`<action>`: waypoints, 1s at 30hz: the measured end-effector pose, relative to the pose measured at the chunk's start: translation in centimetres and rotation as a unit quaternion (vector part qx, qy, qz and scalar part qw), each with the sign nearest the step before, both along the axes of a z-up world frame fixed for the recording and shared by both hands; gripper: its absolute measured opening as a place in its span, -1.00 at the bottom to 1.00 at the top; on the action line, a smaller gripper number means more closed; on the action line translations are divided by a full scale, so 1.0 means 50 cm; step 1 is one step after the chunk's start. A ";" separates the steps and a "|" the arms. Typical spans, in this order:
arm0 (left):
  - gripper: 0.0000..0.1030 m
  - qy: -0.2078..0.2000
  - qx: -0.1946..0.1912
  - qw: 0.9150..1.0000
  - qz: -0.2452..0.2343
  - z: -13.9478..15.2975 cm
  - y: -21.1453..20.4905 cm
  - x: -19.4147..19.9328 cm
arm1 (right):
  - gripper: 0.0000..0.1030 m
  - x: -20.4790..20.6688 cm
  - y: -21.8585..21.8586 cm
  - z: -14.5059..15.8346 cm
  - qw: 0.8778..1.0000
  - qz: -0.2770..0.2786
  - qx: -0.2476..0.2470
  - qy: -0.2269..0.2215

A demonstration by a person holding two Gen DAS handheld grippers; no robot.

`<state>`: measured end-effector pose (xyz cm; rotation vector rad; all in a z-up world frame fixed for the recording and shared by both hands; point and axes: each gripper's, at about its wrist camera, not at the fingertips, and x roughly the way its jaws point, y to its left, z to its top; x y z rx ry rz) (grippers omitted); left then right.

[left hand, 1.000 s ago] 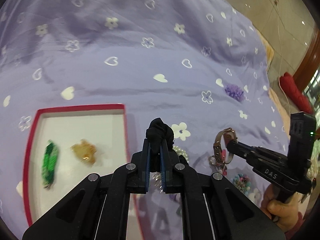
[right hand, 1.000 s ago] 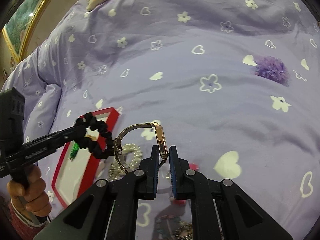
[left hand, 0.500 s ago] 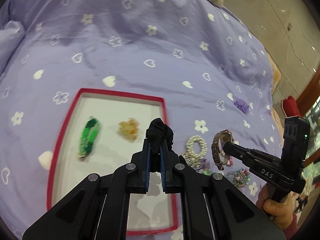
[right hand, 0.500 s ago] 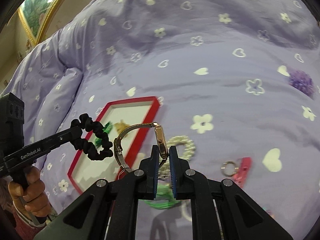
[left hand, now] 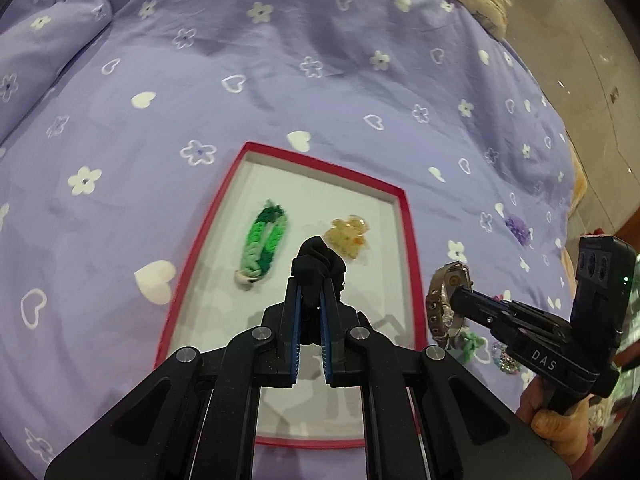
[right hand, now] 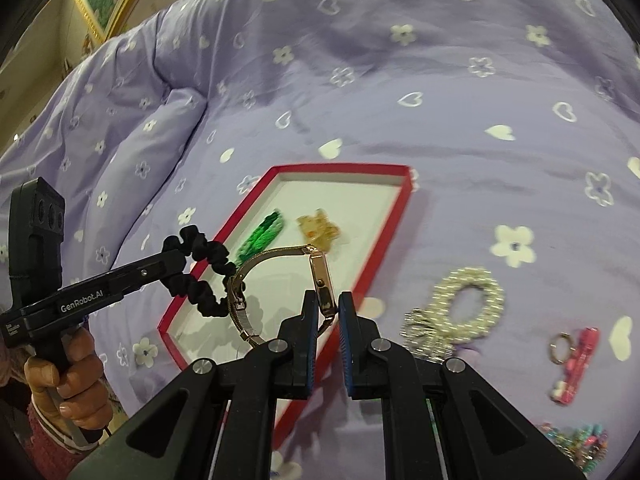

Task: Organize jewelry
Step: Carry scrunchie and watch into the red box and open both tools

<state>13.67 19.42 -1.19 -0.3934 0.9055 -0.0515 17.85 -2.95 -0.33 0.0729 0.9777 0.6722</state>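
Scrunchie is hanging clamped in the left gripper over the red tray at frame center, while the right gripper is pinching the watch nearby.

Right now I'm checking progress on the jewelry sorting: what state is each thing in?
left hand-held gripper: shut on the black scrunchie, above the red-rimmed tray
right hand-held gripper: shut on the gold watch
green braided band: lying in the tray
amber clip: lying in the tray
pearl bracelet: on the bedspread, outside the tray
pink keyring: on the bedspread
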 end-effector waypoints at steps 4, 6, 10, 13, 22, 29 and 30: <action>-0.87 0.006 -0.010 1.000 0.005 -0.020 0.018 0.011 | -0.81 0.010 0.042 -0.011 1.000 0.016 -0.013 0.002; -0.87 0.011 -0.016 1.000 0.006 -0.033 0.027 0.020 | -0.81 0.019 0.062 -0.020 1.000 0.022 -0.021 0.004; -0.87 0.024 -0.023 0.999 0.011 -0.061 0.041 0.045 | -0.81 0.040 0.096 -0.043 0.998 0.034 -0.043 0.010; -0.87 0.033 -0.020 0.999 0.014 -0.081 0.049 0.063 | -0.81 0.051 0.115 -0.055 0.997 0.043 -0.062 0.011; -0.85 0.062 -0.008 0.998 0.023 -0.136 0.063 0.082 | -0.81 0.070 0.157 -0.100 0.991 0.066 -0.117 0.019; -0.76 0.068 0.012 0.997 0.023 -0.138 0.059 0.085 | -0.79 0.073 0.165 -0.106 0.990 0.066 -0.121 0.021; -0.76 0.068 0.017 0.997 0.023 -0.137 0.058 0.085 | -0.78 0.070 0.163 -0.106 0.990 0.067 -0.121 0.021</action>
